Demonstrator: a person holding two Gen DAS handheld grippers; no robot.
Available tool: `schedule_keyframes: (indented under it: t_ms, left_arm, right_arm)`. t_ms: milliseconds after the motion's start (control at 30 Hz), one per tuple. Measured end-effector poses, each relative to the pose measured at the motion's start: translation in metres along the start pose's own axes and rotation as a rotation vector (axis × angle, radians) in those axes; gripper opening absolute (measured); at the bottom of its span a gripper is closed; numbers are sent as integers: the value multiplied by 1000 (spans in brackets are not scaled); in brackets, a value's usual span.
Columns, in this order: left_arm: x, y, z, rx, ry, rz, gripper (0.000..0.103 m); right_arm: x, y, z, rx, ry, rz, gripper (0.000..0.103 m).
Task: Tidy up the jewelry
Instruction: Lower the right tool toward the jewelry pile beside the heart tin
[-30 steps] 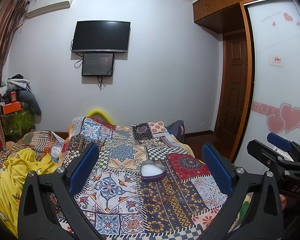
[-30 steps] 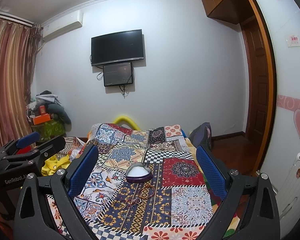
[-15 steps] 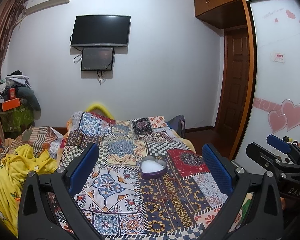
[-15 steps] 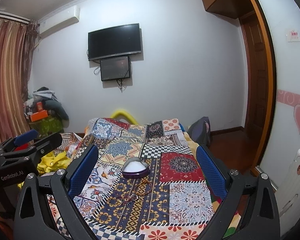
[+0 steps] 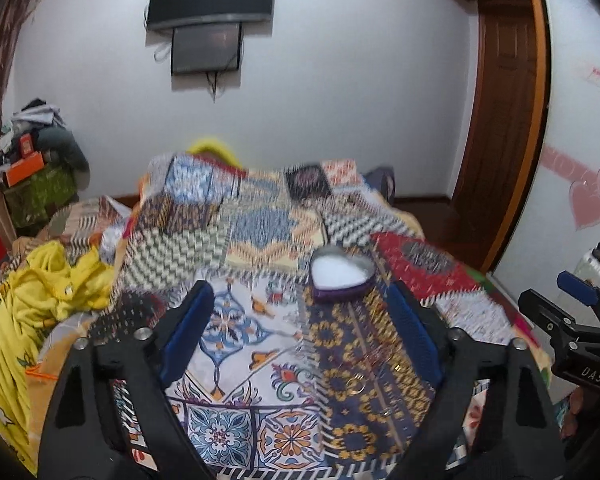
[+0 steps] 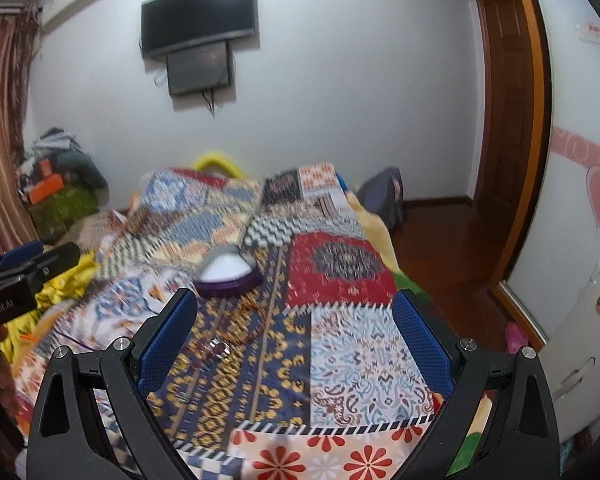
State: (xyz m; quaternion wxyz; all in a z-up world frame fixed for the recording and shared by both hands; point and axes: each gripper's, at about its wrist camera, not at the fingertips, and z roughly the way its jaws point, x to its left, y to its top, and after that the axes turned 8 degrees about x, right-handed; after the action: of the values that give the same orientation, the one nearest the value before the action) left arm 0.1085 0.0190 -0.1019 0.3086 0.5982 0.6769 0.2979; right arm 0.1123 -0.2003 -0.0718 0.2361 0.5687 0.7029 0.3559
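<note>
Over the patchwork quilt (image 5: 260, 336), left gripper (image 5: 300, 332) fingers closing, empty, right gripper (image 6: 296, 340) released, "DAS" lettering

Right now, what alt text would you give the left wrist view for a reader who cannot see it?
The left gripper, its blue-padded jaws open, just closing a little and holding nothing, points down at a patchwork bedspread. A heart-shaped box lies just ahead, with thin jewelry pieces nearer between the jaws. The right gripper shows at the right edge; the picture is motion-blurred.
</note>
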Motion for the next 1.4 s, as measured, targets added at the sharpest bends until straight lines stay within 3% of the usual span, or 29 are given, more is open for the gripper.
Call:
schedule_keyframes:
  t_ms: [133, 367, 567, 767, 933, 1100, 1267, 1333, 1400]
  left_arm:
    - [3, -8, 30, 90, -12, -4, 72]
    - [-2, -27, 70, 242, -73, 34, 55]
    - [-7, -39, 85, 331, -164, 50, 51]
    - [-15, -44, 95, 388, -227, 80, 47]
    - [-19, -52, 107, 439, -251, 97, 40]
    - [-20, -57, 111, 451, -258, 103, 39]
    - [-25, -60, 116, 457, -264, 123, 38]
    - [-28, -61, 117, 457, -257, 135, 32]
    - [-31, -62, 119, 457, -248, 147, 24]
  right_arm:
    - [-1, -8, 25, 68, 8, -16, 95]
    - [7, -22, 59, 181, 83, -82, 69]
    - [19, -32, 87, 266, 170, -149, 50]
    - [33, -39, 107, 329, 233, -218, 40]
    - [42, -46, 119, 349, 230, -282, 38]
    - [43, -46, 120, 351, 233, -310, 19]
    - [43, -45, 120, 348, 231, -302, 18]
    - [41, -44, 120, 351, 234, -285, 18]
    - [40, -43, 119, 352, 236, -271, 6]
